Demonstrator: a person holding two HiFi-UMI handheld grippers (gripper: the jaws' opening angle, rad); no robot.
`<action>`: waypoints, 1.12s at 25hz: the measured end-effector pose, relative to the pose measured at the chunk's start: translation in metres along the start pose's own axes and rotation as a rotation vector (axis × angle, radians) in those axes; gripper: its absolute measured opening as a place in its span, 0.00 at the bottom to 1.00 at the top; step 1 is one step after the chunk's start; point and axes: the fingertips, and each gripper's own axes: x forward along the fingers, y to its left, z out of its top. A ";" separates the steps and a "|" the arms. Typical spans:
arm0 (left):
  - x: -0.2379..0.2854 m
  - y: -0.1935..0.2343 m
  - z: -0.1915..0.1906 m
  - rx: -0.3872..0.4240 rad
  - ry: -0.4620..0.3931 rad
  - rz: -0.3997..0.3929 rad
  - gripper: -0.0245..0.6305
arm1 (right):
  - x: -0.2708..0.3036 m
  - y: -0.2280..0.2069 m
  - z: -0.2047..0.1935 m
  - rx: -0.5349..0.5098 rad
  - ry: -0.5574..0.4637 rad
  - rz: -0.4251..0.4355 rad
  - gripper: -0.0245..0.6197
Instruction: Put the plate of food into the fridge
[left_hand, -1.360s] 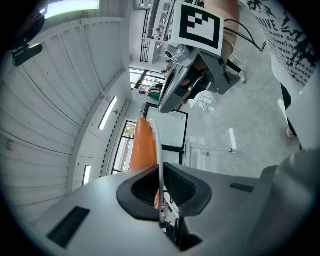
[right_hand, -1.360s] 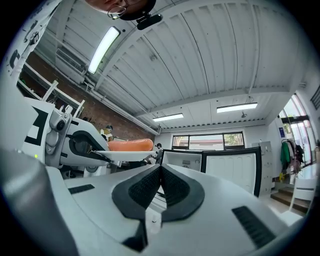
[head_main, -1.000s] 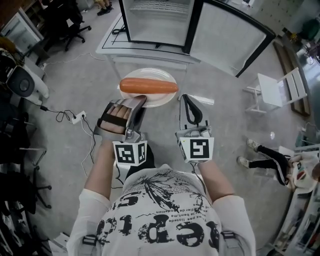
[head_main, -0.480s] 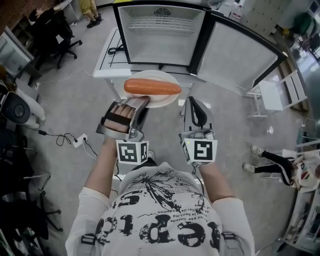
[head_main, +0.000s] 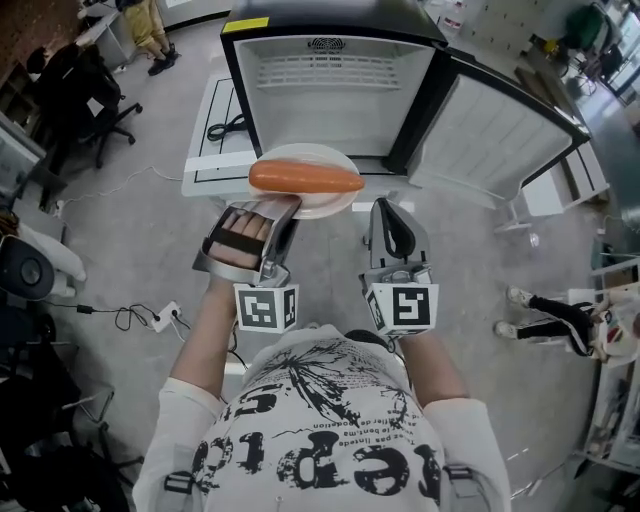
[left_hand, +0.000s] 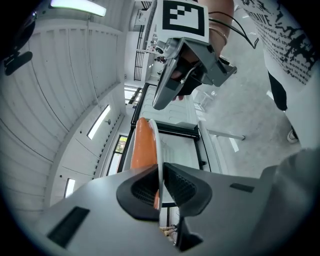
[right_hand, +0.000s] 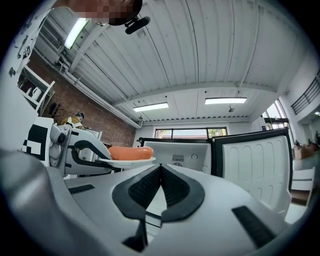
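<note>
A white plate (head_main: 325, 203) carrying a long orange sausage (head_main: 305, 177) hangs just in front of the open fridge (head_main: 335, 85). My left gripper (head_main: 288, 203) is shut on the plate's near rim. In the left gripper view the rim (left_hand: 159, 150) runs edge-on between the pads, with the sausage (left_hand: 142, 147) to its left. My right gripper (head_main: 385, 205) is shut and holds nothing, just right of the plate. From the right gripper view the plate (right_hand: 127, 160) sits to the left, before the fridge's white inside (right_hand: 182, 150).
The fridge door (head_main: 500, 125) swings open to the right. The fridge stands on a low white table (head_main: 210, 150). Office chairs (head_main: 90, 95) are at the left, a power strip (head_main: 163, 316) lies on the floor, and a person's feet (head_main: 535, 315) are at the right.
The plate and both grippers have come closer to the fridge. The plate now hangs at the front of its opening. Both grips look the same.
</note>
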 end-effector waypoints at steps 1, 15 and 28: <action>0.005 0.001 -0.004 -0.006 -0.003 -0.003 0.08 | 0.006 0.001 -0.002 -0.006 0.007 0.004 0.04; 0.093 0.012 -0.016 -0.039 0.014 -0.031 0.08 | 0.079 -0.041 -0.024 -0.024 0.020 0.052 0.04; 0.193 0.049 -0.018 -0.048 0.148 0.002 0.08 | 0.151 -0.111 -0.039 0.021 -0.007 0.197 0.04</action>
